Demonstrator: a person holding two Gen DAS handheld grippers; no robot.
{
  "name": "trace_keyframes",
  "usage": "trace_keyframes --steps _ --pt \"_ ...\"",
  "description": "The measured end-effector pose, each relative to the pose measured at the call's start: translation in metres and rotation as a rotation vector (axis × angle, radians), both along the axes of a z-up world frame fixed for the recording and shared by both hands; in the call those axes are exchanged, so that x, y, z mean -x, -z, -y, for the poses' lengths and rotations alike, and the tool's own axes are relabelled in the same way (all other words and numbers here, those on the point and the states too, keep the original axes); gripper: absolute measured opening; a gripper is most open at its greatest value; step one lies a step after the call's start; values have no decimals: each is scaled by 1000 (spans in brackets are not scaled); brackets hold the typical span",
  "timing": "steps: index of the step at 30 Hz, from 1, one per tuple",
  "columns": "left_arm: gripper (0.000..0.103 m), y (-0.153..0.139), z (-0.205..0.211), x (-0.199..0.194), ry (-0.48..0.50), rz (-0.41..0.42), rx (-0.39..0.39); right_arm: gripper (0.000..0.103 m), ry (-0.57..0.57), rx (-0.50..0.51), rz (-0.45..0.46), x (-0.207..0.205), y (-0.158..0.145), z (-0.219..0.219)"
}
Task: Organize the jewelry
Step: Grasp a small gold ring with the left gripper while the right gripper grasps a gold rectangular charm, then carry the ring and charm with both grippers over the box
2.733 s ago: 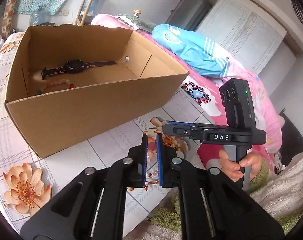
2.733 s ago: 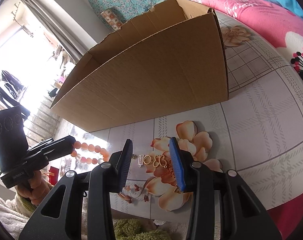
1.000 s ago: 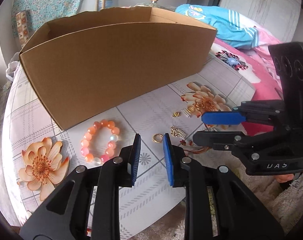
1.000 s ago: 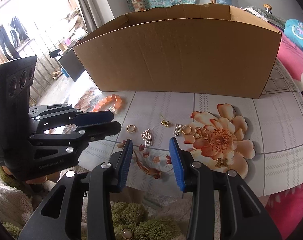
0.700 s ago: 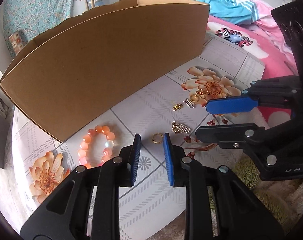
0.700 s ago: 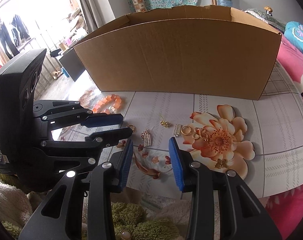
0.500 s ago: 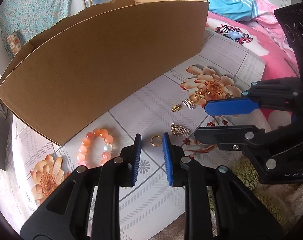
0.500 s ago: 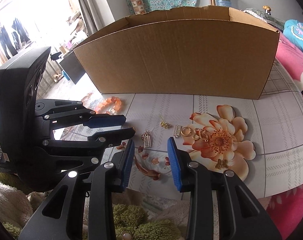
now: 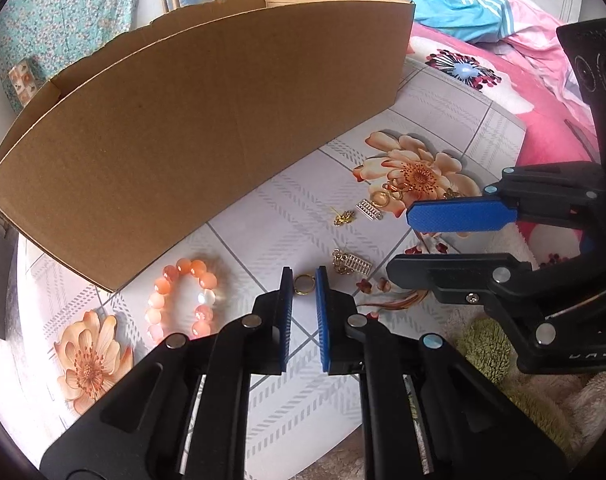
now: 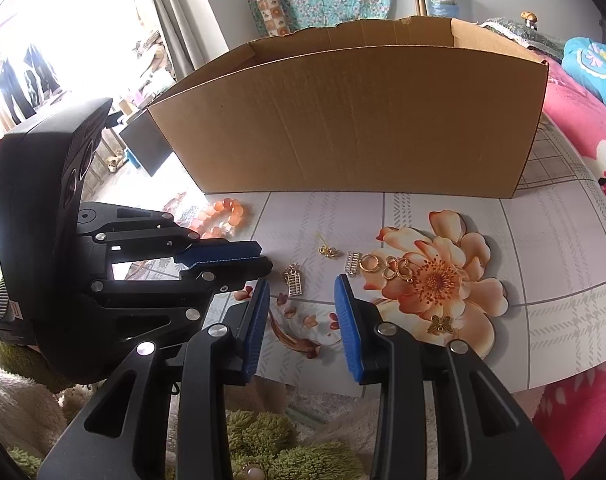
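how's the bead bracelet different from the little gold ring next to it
The bead bracelet is a wide loop of chunky orange and pink beads; the gold ring is a much smaller plain metal band. The bracelet lies free on the table near the cardboard box, while the ring sits between the fingers of the left gripper, whose jaws are closing on it. Both are round and lie outside the box.

Both units matched: matte black plastic linkage arms, round silver rivets at the pivots, blue ribbed pads lining the inner jaw faces. Left gripper [image 9: 303, 284] carried a boxy black housing behind its jaws with two round lens ports in its face. Right gripper [image 10: 301, 286] carried the same housing, with white lettering, too small to read, low on the body.
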State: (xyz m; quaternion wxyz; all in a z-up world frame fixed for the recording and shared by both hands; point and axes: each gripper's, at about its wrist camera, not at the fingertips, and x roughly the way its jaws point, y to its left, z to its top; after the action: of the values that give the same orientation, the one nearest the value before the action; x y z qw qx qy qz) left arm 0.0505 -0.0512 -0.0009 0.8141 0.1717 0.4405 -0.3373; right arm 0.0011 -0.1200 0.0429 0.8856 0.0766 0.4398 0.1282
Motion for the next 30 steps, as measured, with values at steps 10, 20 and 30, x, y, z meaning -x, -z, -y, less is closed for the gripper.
trace_keyframes --steps 10,20,30 --pt "10 -2 -20 -4 -49 -23 34 24 -45 97 12 -8 -2 -21" --pt "10 -6 -29 -2 -59 -14 62 17 -73 181 -23 -23 6 -37" --pt "10 -5 -39 -5 -72 -18 87 9 -107 238 -47 -34 9 -55"
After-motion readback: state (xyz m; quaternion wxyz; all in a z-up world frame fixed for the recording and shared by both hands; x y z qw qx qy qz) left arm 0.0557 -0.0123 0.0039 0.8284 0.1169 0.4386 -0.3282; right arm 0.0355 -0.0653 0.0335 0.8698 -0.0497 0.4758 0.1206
